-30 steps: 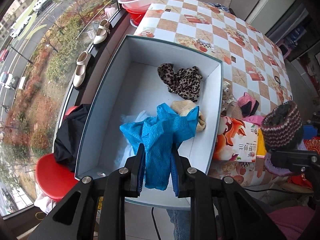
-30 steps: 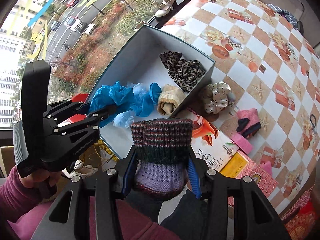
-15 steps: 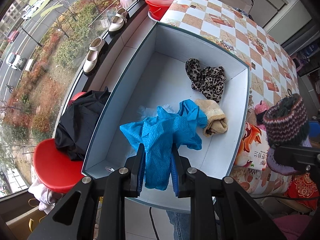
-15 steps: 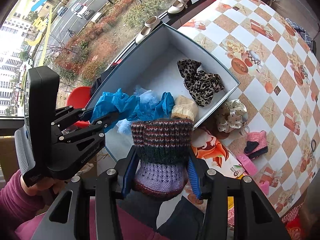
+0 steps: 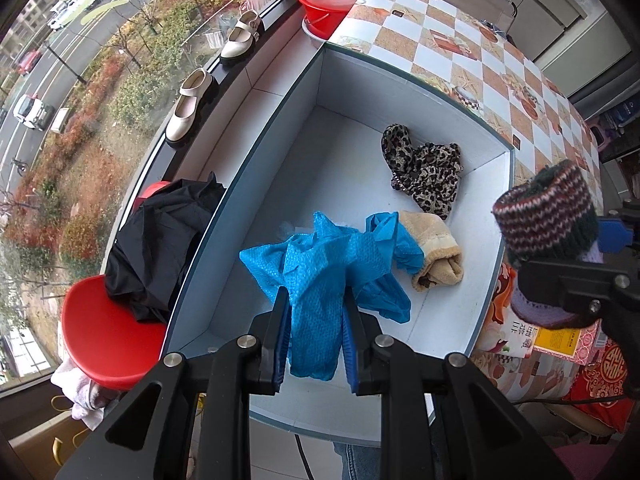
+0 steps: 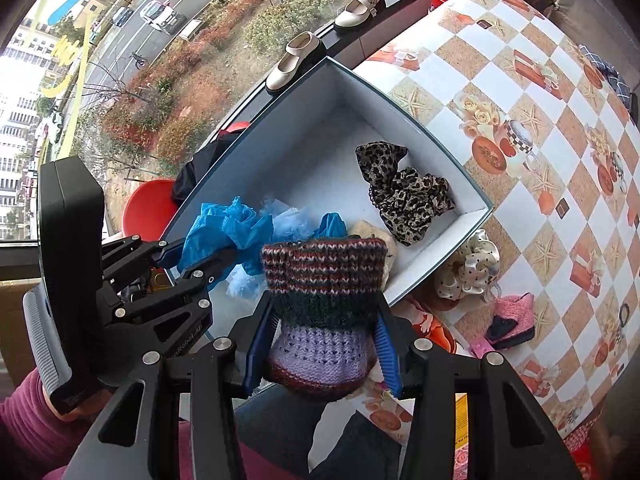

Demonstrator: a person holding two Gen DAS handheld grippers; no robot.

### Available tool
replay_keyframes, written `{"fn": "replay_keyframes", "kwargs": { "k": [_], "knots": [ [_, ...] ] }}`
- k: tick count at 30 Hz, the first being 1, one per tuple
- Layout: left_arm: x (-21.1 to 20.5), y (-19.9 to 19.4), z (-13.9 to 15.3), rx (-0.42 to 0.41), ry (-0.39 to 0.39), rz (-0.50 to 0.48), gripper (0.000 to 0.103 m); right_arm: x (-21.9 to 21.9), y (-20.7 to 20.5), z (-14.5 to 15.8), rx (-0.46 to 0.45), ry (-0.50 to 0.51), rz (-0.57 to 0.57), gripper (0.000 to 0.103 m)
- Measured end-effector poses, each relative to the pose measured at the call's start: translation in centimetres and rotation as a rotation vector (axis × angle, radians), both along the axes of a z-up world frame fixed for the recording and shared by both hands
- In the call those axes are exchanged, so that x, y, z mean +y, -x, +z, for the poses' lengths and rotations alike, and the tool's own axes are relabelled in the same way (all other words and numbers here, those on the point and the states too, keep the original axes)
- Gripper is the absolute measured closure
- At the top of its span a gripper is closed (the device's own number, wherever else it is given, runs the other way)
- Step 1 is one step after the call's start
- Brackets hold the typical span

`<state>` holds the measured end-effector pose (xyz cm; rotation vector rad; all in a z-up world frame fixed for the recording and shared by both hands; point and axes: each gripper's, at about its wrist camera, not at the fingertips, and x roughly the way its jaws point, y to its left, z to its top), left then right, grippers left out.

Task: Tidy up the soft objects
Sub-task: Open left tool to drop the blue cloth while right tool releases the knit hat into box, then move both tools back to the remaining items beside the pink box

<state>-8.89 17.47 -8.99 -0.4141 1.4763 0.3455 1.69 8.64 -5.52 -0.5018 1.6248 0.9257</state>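
Note:
My left gripper [image 5: 315, 312] is shut on a crumpled blue plastic cover [image 5: 320, 276] and holds it above the near end of a white open box [image 5: 280, 184]. In the box lie a leopard-print cloth [image 5: 426, 174] and a rolled beige sock [image 5: 434, 256]. My right gripper [image 6: 324, 332] is shut on a striped knitted piece [image 6: 324, 292], purple below, held over the box's near right corner. The left gripper [image 6: 200, 256] with the blue cover [image 6: 224, 228] also shows in the right wrist view, with the box [image 6: 440, 160] beyond it.
The box sits at the edge of a checkered tablecloth [image 6: 540, 120]. A polka-dot scrunchie [image 6: 468, 268] and a pink knitted item [image 6: 512, 320] lie right of the box. Beige shoes [image 5: 188, 108] stand on the window sill. A red stool [image 5: 108, 340] carries black clothing [image 5: 160, 240].
Both grippers have moved forward and left over the box, still holding their items. The box now fills more of each view.

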Motion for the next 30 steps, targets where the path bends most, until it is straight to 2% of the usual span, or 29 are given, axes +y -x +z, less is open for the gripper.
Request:
{"fn": "replay_keyframes", "kwargs": {
  "k": [6, 9, 11, 12, 13, 14, 19, 21, 25, 30],
  "knots": [
    [0.1, -0.3, -0.5, -0.001, 0.000, 0.004, 0.075, 0.8, -0.3, -0.7, 0.013, 0.002, -0.010, 0.055],
    [0.0, -0.3, -0.4, -0.009, -0.021, 0.005, 0.058, 1.1, -0.6, -0.7, 0.016, -0.009, -0.018, 0.055],
    [0.0, -0.5, -0.2, -0.016, -0.033, 0.002, 0.037, 1.2, -0.9, -0.7, 0.027, -0.020, -0.030, 0.052],
    [0.0, -0.5, -0.2, -0.020, -0.036, 0.001, 0.032, 1.1, -1.1, -0.6, 0.030, -0.027, -0.040, 0.040],
    [0.0, -0.5, -0.1, -0.025, -0.037, 0.003, 0.025, 1.1, -1.3, -0.5, 0.028, -0.032, -0.049, 0.021],
    [0.0, -0.5, 0.0, -0.031, -0.038, 0.007, 0.023, 1.0, -1.5, -0.3, 0.018, -0.033, -0.057, 0.014],
    [0.1, -1.2, -0.8, 0.028, -0.006, 0.011, 0.013, 0.3, -2.5, 0.1, -0.012, -0.017, -0.093, 0.011],
    [0.0, -1.2, -0.9, 0.029, 0.005, 0.007, 0.012, -0.2, -3.0, 0.0, -0.011, -0.005, -0.118, 0.000],
    [-0.3, -1.4, -0.6, 0.017, 0.028, -0.005, 0.011, -1.4, -3.9, 0.3, 0.001, -0.007, -0.164, 0.000],
    [-1.1, -2.6, 0.7, -0.024, 0.120, -0.046, 0.011, -3.7, -5.5, 1.7, 0.016, -0.026, -0.245, 0.000]
  ]
}}
